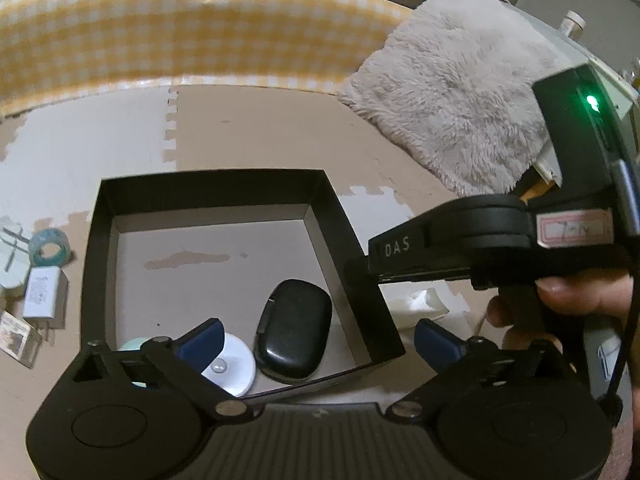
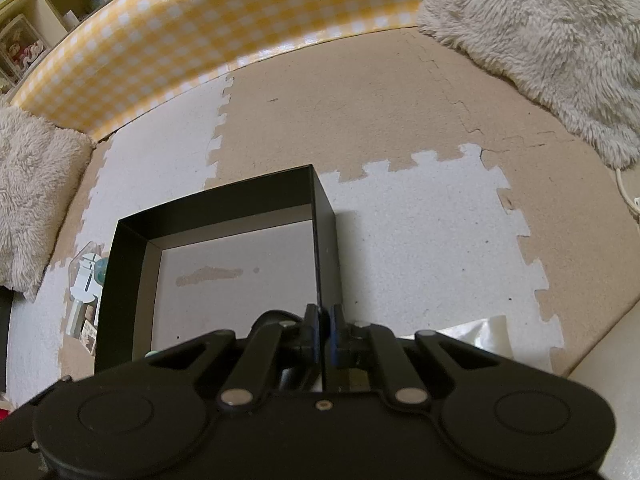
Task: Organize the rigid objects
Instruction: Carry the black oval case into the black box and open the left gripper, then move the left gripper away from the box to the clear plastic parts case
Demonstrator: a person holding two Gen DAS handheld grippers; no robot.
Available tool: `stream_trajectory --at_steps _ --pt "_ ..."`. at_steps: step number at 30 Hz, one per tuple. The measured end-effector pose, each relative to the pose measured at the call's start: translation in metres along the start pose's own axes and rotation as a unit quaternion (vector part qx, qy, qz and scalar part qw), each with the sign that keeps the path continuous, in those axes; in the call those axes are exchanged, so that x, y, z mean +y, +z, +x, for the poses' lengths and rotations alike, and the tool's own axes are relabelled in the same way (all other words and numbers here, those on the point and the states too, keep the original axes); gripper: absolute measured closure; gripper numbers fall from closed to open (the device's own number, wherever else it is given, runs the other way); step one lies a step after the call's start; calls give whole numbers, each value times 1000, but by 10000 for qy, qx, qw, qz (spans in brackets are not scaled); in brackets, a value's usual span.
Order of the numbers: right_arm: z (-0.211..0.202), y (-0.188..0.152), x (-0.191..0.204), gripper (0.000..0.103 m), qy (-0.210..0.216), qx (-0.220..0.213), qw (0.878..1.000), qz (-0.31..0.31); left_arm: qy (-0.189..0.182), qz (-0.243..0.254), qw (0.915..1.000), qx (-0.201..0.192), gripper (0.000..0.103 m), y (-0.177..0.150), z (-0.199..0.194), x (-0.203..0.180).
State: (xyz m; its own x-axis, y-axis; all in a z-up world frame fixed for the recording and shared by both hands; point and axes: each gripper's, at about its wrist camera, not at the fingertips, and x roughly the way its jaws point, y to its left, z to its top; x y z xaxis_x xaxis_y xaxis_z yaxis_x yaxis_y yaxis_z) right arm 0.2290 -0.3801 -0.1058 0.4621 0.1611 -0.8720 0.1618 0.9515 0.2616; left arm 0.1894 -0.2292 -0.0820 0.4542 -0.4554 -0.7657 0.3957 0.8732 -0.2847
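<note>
Nearest the left wrist camera, the left gripper (image 1: pixel 316 340) hangs over the near end of the black box (image 1: pixel 336 216) with its jaws spread wide and nothing between them. Just beneath lie a white round disc (image 1: pixel 234 368) and a black oval case (image 1: pixel 294 334) on the box floor. The right gripper (image 2: pixel 325 326) is pinched nearly closed on the box's right wall, seemingly steadying it. If that grip tugs or lets go carelessly, the light box could slide or tip and shift what is inside. Left of the box, a white charger (image 1: pixel 42 294), a roll of teal tape (image 1: pixel 50 246) and a small carton (image 1: pixel 18 338) still wait on the foam mat (image 1: pixel 260 132).
</note>
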Motion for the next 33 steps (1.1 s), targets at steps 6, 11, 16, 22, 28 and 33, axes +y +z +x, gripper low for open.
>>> stream_trajectory --at_steps 6,11,16,22,28,33 --pt "0 0 -2 97 19 -4 10000 12 177 320 9993 -78 0 -4 -12 1" --pt "0 0 -1 97 -7 -5 10000 -11 267 461 9983 -232 0 -7 -29 13" --pt "0 0 0 97 -15 -7 10000 -14 418 573 9966 -425 0 -8 -49 30" --pt "0 -1 1 97 -37 -12 10000 -29 717 614 9938 -594 0 -5 -67 62" --pt "0 -1 4 97 -94 -18 9999 -74 1085 149 9907 -813 0 -1 -78 113" --pt "0 -1 5 98 -124 -14 9999 -97 1521 -425 9824 -994 0 -2 -80 164"
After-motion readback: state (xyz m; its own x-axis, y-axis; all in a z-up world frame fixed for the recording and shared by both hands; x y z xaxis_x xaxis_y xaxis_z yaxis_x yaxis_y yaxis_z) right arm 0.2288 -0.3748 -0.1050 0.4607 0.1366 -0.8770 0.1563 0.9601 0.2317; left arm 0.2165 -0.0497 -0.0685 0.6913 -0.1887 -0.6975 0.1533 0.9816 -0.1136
